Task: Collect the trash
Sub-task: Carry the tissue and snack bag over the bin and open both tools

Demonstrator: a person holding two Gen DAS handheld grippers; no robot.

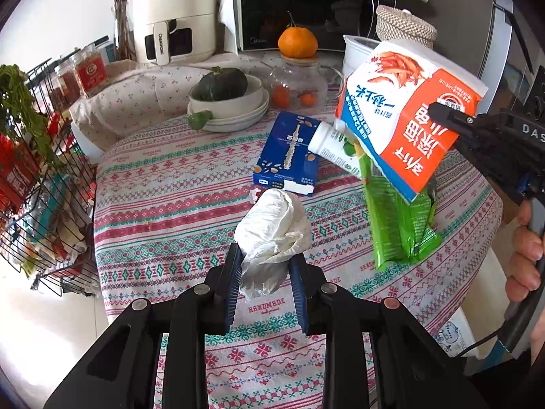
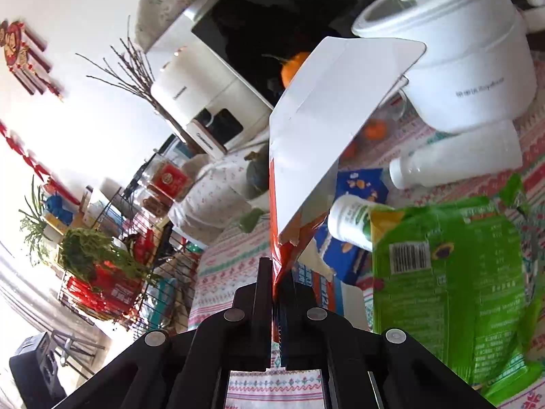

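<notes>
My left gripper [image 1: 265, 255] is shut on a crumpled white tissue wad [image 1: 272, 225] and holds it just above the patterned tablecloth [image 1: 163, 191]. My right gripper [image 2: 276, 272] is shut on the edge of an orange, white and blue snack carton [image 2: 316, 119], which is lifted off the table. The left wrist view shows that carton [image 1: 402, 116] hanging from the right gripper [image 1: 439, 109] at the right, with a hand on the handle. Under the carton lie a green snack bag [image 1: 398, 225], a small white bottle [image 1: 327, 143] and a blue box [image 1: 289, 153].
Stacked bowls holding a dark squash [image 1: 228, 99], a glass teapot [image 1: 296, 85] and a white cooking pot [image 2: 453, 61] stand at the back of the table. A second white bottle [image 2: 460, 160] lies by the pot. A wire rack of packets [image 1: 44, 170] stands left of the table.
</notes>
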